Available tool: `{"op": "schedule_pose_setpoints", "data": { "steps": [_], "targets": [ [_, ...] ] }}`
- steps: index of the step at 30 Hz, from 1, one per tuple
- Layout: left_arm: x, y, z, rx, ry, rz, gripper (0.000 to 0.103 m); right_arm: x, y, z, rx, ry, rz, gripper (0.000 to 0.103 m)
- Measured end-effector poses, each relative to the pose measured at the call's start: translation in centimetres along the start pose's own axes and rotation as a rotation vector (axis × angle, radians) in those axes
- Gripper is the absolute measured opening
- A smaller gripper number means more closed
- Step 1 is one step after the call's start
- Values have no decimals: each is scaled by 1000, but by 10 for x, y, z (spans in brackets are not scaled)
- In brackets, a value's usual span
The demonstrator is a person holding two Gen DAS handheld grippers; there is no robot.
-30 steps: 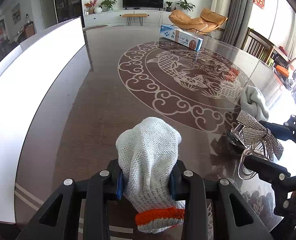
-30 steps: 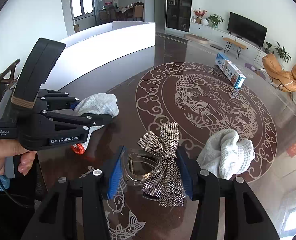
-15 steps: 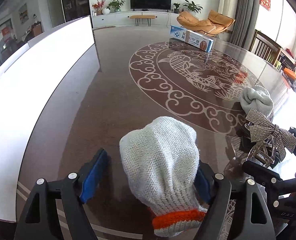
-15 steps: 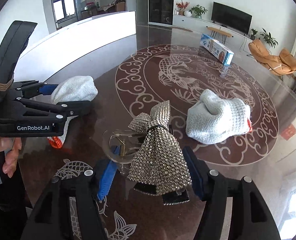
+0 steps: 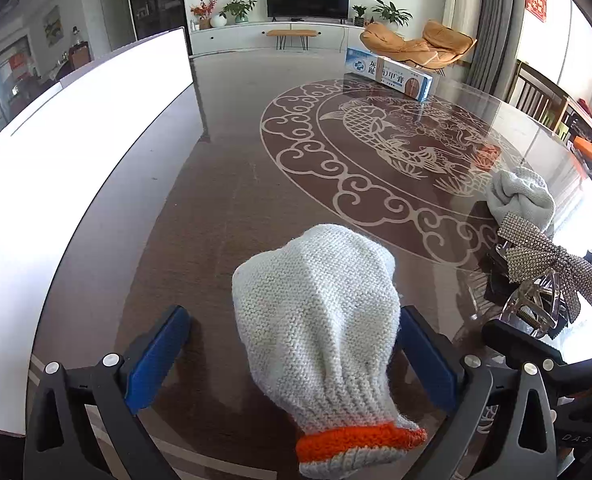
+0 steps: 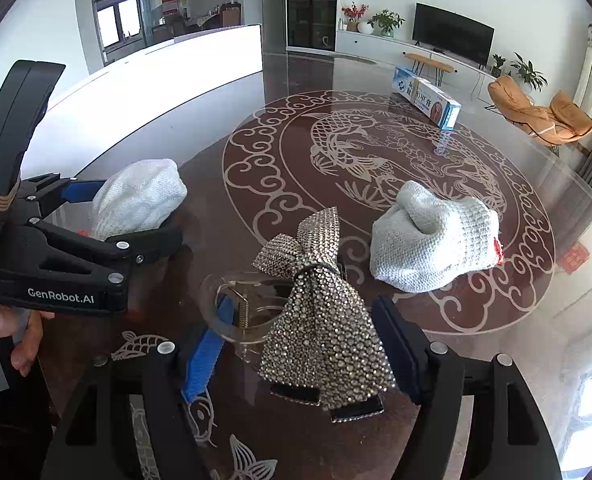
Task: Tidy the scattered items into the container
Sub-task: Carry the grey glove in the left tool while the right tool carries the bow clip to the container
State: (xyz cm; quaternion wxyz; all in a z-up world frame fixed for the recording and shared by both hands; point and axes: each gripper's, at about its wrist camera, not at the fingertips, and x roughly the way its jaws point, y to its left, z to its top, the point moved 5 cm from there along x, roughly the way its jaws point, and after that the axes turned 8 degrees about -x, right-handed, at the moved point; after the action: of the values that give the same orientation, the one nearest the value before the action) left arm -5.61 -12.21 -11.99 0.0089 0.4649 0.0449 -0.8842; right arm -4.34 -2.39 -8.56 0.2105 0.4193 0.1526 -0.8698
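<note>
A white knit glove (image 5: 320, 320) with an orange cuff lies on the dark glass-topped desk (image 5: 223, 184) between the spread fingers of the left gripper (image 5: 296, 360), its blue pads standing clear of the fabric on the left and close by it on the right. Near the same edge of the desk, the right gripper (image 6: 300, 344) has its fingers parted around a rhinestone bow hair clip (image 6: 320, 320) whose clear plastic claw rests on the glass; whether the pads touch the clip cannot be told. A second white glove (image 6: 428, 240), bunched up, sits just beyond the clip on the rim of the desk's fish-and-cloud medallion. A blue and white toothpaste box (image 6: 426, 98) lies well apart, toward the far edge. A white container wall (image 5: 55, 168) runs along the desk's left side.
</note>
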Motion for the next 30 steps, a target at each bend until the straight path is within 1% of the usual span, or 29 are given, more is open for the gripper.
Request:
{"op": "schedule_pose_setpoints", "data": {
  "steps": [3, 6, 7, 8, 9, 10, 11, 13, 15, 16, 19, 21, 24, 30],
  "targets": [
    [-1, 0, 0, -17, 7, 12, 103, 3, 0, 3, 6, 1, 4, 77],
    [-1, 1, -2, -12, -7, 9, 103, 4, -1, 5, 10, -2, 2, 76],
    [-2, 0, -3, 7, -3, -3, 103, 4, -3, 5, 16, -5, -6, 71],
    [-1, 1, -2, 20, 9, -13, 103, 2, -4, 4, 22, -12, -18, 64],
    [-2, 1, -1, 20, 19, -15, 88, -1, -6, 3, 35, -21, -26, 48],
    [-8, 2, 1, 20, 3, -24, 67, -3, -8, 1, 58, -25, -13, 48],
    [-13, 0, 2, 25, -3, -59, 30, -6, -8, -2, 77, -30, -5, 48],
    [-17, -2, 1, 3, 8, -128, 31, -14, -8, -9, 99, -37, -2, 48],
    [-23, -6, -2, 12, 0, -149, 31, -25, -6, -18, 122, -55, 3, 48],
    [-28, -9, -2, 25, -17, -150, 31, -32, -5, -21, 131, -66, 3, 48],
    [-46, -21, -3, 85, -81, -120, 31, -47, -6, -30, 156, -87, 7, 48],
    [-51, -26, -5, 113, -99, -108, 31, -52, -8, -34, 172, -87, 18, 48],
    [-52, -31, -8, 140, -99, -92, 31, -55, -13, -36, 195, -90, 27, 48],
    [-50, -26, -8, 131, -88, -80, 31, -56, -12, -34, 208, -94, 29, 48]
  ]
}}
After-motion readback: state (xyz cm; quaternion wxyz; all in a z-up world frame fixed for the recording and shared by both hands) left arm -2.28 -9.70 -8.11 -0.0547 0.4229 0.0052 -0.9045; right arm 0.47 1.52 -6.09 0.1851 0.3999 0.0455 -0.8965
